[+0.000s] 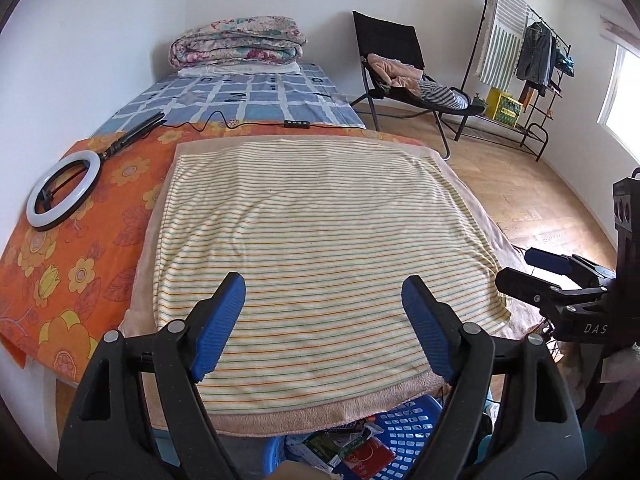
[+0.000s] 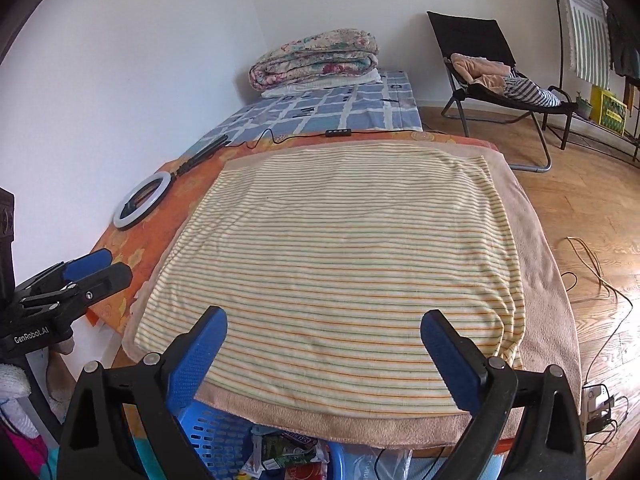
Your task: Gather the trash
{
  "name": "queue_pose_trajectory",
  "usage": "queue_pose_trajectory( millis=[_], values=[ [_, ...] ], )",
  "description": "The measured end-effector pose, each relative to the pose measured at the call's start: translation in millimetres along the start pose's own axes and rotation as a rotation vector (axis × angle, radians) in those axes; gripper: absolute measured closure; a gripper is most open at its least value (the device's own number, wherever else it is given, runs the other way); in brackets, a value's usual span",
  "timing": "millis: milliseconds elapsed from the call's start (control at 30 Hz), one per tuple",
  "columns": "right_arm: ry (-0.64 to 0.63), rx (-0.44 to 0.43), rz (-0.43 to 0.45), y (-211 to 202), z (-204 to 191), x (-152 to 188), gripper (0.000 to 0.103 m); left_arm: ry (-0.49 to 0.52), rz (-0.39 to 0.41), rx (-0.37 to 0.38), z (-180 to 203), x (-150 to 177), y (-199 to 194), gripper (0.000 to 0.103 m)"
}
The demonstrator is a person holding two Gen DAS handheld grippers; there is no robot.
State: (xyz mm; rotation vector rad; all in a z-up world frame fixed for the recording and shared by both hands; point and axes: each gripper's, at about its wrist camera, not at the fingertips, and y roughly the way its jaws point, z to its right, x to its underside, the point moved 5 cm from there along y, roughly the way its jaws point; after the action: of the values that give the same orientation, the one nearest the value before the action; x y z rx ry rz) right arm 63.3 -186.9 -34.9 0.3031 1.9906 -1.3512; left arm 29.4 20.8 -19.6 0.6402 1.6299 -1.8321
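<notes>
A blue slotted plastic basket (image 1: 404,420) (image 2: 216,436) sits below the near edge of the bed. In it lie trash wrappers and cartons (image 1: 352,448) (image 2: 288,456). My left gripper (image 1: 324,284) hangs open above the striped towel (image 1: 320,220), with nothing between its blue pads. My right gripper (image 2: 325,316) is open too, over the same towel (image 2: 340,248), and holds nothing. Each gripper shows at the edge of the other's view: the right gripper (image 1: 520,268) at the right, the left gripper (image 2: 118,265) at the left. No loose trash shows on the towel.
The bed holds an orange flowered sheet (image 1: 80,264), a ring light (image 1: 64,188) with its cable, and a folded quilt (image 1: 236,42) at the far end. A black folding chair (image 1: 400,68) and a clothes rack (image 1: 520,60) stand on the wood floor. Cables (image 2: 592,264) trail on the floor at the right.
</notes>
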Motion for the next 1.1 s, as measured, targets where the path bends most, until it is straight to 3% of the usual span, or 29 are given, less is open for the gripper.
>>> queue_pose_trajectory(
  millis=[167,267,567,1100],
  values=[
    [0.016,-0.003,0.021,7,6,-7,0.004,-0.01,0.012,-0.01,-1,-4,6,0.016],
    [0.008,-0.001,0.009,14,7,-6,0.004,-0.021,0.014,-0.012,-2,-4,9,0.006],
    [0.062,0.008,-0.02,26,20,-4,0.004,-0.015,-0.005,-0.027,-4,4,15,0.006],
    [0.04,0.026,0.002,25,17,-2,0.0,-0.01,-0.026,-0.039,-1,18,17,0.006]
  ],
)
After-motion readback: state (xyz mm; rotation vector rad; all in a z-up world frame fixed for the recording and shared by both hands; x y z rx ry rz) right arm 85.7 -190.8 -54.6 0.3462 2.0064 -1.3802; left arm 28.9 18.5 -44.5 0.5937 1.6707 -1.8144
